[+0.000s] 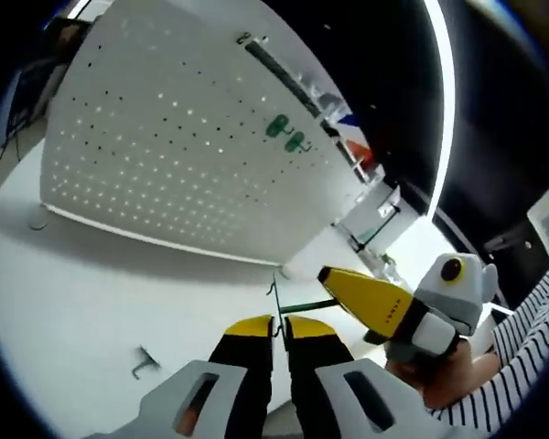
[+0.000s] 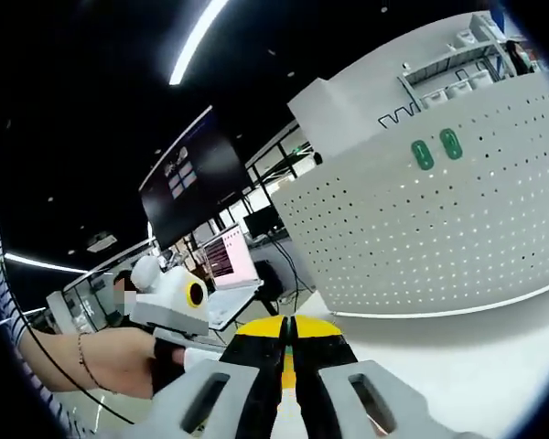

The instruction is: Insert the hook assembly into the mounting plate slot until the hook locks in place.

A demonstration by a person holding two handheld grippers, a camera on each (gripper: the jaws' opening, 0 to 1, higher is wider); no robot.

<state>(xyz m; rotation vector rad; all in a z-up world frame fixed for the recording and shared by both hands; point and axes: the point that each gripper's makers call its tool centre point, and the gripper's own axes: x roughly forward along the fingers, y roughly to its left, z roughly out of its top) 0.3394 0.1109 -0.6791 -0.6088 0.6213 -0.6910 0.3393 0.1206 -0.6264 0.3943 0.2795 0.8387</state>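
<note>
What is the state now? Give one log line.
left gripper shut on green hook | right gripper shut, tip near hook | pegboard upright, hook not yet inserted | loose metal hook on table

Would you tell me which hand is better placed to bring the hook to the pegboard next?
Left, I'd judge. The left tongs are shut on the green hook, and the pegboard lies straight ahead of them. The right tongs come at the hook's far end sideways.
</note>
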